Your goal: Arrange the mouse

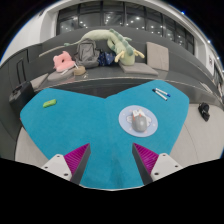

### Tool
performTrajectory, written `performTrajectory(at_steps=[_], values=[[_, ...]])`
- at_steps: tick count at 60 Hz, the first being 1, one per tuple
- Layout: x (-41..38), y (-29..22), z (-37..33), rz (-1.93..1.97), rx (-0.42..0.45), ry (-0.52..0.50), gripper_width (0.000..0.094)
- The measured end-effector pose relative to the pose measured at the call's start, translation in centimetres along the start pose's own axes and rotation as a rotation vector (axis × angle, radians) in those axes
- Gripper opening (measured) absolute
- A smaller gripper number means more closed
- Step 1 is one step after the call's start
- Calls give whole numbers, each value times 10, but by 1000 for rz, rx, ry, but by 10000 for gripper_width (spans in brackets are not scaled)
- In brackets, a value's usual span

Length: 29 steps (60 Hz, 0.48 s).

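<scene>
1. Mouse (139,121): the small white-grey computer mouse lies on a round pale disc (137,122), which rests on the big turquoise heart-shaped mat (95,130) that covers the worktop (30,75). It is ahead of the claw (112,160) and to the side of its right finger, not between the fingers.
2. The claw is spread wide and carries nothing; the two magenta pads (78,157) hang above the near part of the mat, apart from the mouse.
3. I judge that the step in hand is the approach, so the claw must first shift toward the right until the mouse sits in the middle of the gap.
4. It is better to go forward low and straight, with both fingers passing beside the body of the mouse, so that no fingertip pushes it off the disc.
5. The mouse looks smooth and rounded, so the pads should press on its two long sides, low on the body; a grip near the top can slip.
6. A small green object (49,103) and a small light-blue object (160,95) lie on the far lobes of the mat, well apart from the mouse; they should not disturb the path.
7. Beyond the mat there are a pink soft toy (64,61) and a long green plush toy (105,42), far from the work.
</scene>
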<state>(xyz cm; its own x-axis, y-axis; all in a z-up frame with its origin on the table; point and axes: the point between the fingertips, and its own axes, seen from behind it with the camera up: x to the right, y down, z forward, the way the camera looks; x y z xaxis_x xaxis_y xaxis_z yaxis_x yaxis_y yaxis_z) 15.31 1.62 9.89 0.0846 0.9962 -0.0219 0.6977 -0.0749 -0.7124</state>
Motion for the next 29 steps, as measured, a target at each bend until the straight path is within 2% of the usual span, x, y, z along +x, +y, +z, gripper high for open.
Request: performTrajectory(at_steps=[12,29], values=[[-7,30,-30,-68,14,47,856],[7,52,-34,-77,-13,71,857]])
